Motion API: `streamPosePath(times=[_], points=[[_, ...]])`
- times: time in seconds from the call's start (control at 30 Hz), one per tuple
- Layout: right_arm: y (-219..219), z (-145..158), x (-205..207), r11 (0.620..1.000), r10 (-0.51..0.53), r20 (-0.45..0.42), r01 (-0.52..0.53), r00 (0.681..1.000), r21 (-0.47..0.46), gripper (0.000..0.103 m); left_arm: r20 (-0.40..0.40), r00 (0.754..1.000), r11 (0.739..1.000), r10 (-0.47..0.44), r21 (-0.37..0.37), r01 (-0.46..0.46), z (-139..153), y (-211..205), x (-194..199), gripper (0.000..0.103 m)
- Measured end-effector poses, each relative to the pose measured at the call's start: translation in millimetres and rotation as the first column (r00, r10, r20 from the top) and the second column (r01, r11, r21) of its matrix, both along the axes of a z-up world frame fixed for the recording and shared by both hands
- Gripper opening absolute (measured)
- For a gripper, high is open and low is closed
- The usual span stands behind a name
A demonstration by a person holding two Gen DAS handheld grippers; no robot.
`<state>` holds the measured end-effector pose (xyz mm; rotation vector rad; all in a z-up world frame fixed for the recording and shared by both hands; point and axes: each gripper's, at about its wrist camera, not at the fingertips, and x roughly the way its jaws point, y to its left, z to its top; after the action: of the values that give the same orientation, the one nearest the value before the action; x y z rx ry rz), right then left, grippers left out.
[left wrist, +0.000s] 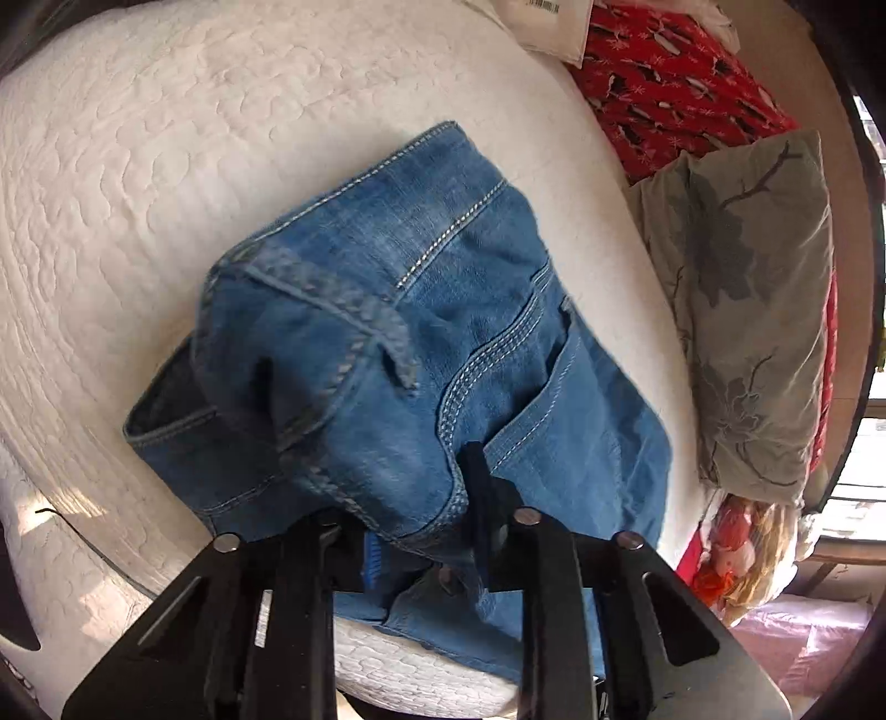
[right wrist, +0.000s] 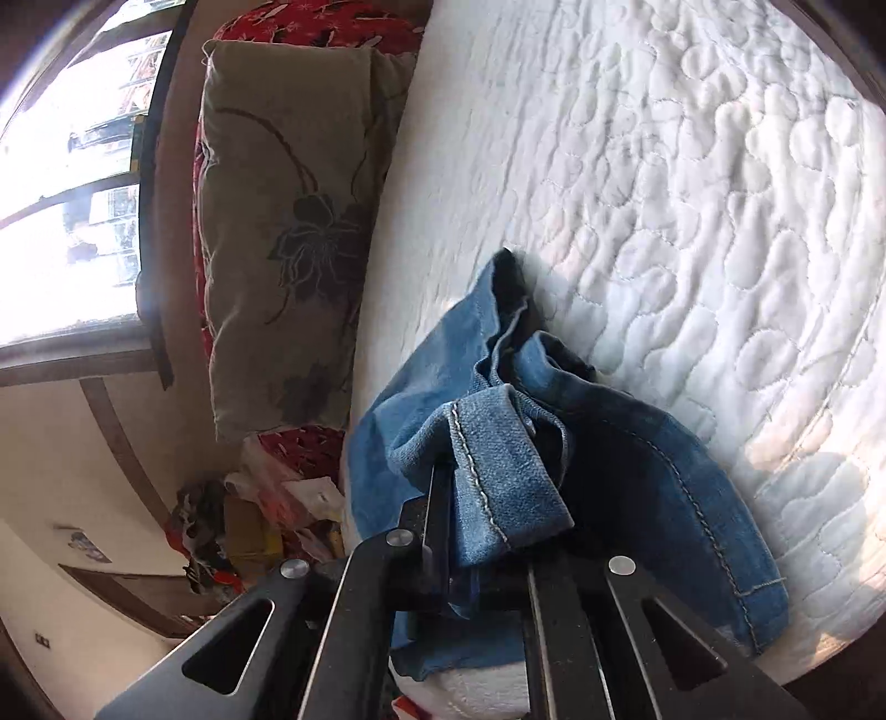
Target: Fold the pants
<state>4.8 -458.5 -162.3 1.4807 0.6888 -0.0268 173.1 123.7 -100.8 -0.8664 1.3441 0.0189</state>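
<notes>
Blue jeans [left wrist: 421,288] lie folded into a thick bundle on a white quilted mattress [left wrist: 166,166], waistband and back pocket facing up. My left gripper [left wrist: 410,493] is shut on the near bunch of waistband denim, and cloth fills the gap between its black fingers [left wrist: 476,476]. In the right wrist view the jeans [right wrist: 637,471] sit crumpled near the mattress [right wrist: 692,194] edge. My right gripper [right wrist: 482,515] is shut on a stitched leg hem. One finger [right wrist: 437,498] shows; the other is hidden under the denim.
A grey flowered pillow [left wrist: 758,310] [right wrist: 288,221] leans along the mattress side on a red patterned cloth [left wrist: 675,83]. A white package [left wrist: 548,22] lies at the far end. A bright window [right wrist: 72,194] and floor clutter [right wrist: 249,515] lie beyond the bed.
</notes>
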Motion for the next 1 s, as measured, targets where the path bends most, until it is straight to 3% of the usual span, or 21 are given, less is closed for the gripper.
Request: streamPosePath(times=[0.07, 0.1, 0.2, 0.27, 0.33, 0.37, 0.43, 0.5, 0.57, 0.63, 0.7, 0.73, 0.8, 0.83, 0.87, 1.0], points=[[-7.2, 45.3, 9.1, 1.0, -0.002, 0.163, 0.004, 0.987, -0.014, 0.004, 0.078, 0.997, 0.997, 0.018, -0.072, -0.013, 36.0, 12.0, 5.0, 0.017], [-7.8, 71.9, 11.5, 0.998, 0.028, 0.223, -0.013, 0.974, -0.069, 0.004, 0.136, 0.991, 0.997, 0.019, -0.083, -0.008, 55.5, 18.2, 3.0, 0.017], [3.6, 118.2, 5.2, 0.974, 0.161, 0.32, -0.097, 0.934, -0.207, 0.007, 0.241, 0.97, 0.997, 0.013, -0.074, 0.005, 86.4, 32.1, -13.2, 0.017], [17.4, 107.9, -7.1, 0.958, 0.234, 0.285, -0.17, 0.93, -0.231, 0.008, 0.245, 0.969, 1.0, -0.007, -0.022, 0.012, 75.1, 39.0, -29.4, 0.017], [29.6, 73.8, -25.3, 0.946, 0.273, 0.19, -0.226, 0.943, -0.234, 0.008, 0.172, 0.985, 1.0, -0.025, 0.022, 0.021, 36.8, 41.6, -39.3, 0.017], [34.5, 53.4, -34.3, 0.939, 0.289, 0.138, -0.253, 0.947, -0.232, 0.008, 0.107, 0.994, 0.999, -0.03, 0.019, 0.029, 11.1, 44.3, -43.3, 0.017], [43.9, 16.6, -45.5, 0.93, 0.306, 0.006, -0.297, 0.952, -0.214, 0.008, -0.018, 1.0, 0.998, -0.014, -0.061, 0.012, -37.7, 51.1, -51.9, 0.017], [48.6, -2.4, -55.9, 0.923, 0.31, -0.048, -0.313, 0.949, -0.224, 0.008, -0.04, 0.999, 0.995, 0.01, -0.103, -0.014, -59.0, 59.5, -59.8, 0.017], [45.8, -14.4, -63.2, 0.924, 0.288, -0.101, -0.304, 0.952, -0.233, 0.009, -0.03, 1.0, 0.994, 0.009, -0.106, -0.012, -56.9, 61.2, -61.9, 0.019], [40.1, -21.4, -68.7, 0.932, 0.278, -0.135, -0.301, 0.951, -0.203, 0.013, -0.006, 0.999, 0.997, -0.036, -0.062, 0.036, -44.4, 58.6, -62.9, 0.02], [34.4, -19.3, -74.7, 0.935, 0.286, -0.143, -0.309, 0.947, -0.174, 0.022, 0.028, 0.996, 0.996, -0.079, -0.032, 0.08, -28.8, 55.2, -66.7, 0.023], [31.4, -15.7, -78.5, 0.933, 0.292, -0.14, -0.314, 0.946, -0.177, 0.025, 0.047, 0.994, 0.995, -0.094, -0.036, 0.096, -23.6, 56.9, -71.9, 0.026], [20.1, -3.4, -88.9, 0.927, 0.281, -0.132, -0.304, 0.951, -0.22, 0.041, 0.067, 0.991, 0.992, -0.113, -0.045, 0.116, -16.9, 62.8, -85.5, 0.044], [12.9, 4.5, -91.8, 0.926, 0.256, -0.127, -0.281, 0.958, -0.252, 0.047, 0.07, 0.992, 0.993, -0.109, -0.042, 0.112, -15.8, 64.9, -93.2, 0.059], [3.2, 10.8, -93.2, 0.926, 0.224, -0.123, -0.25, 0.967, -0.284, 0.058, 0.073, 0.992, 0.994, -0.099, -0.04, 0.102, -15.4, 65.3, -100.9, 0.064], [-27.4, 14.1, -72.7, 0.922, 0.14, -0.119, -0.173, 0.983, -0.346, 0.062, 0.081, 0.99, 0.986, -0.112, -0.113, 0.12, -21.6, 42.6, -109.5, 0.064]])
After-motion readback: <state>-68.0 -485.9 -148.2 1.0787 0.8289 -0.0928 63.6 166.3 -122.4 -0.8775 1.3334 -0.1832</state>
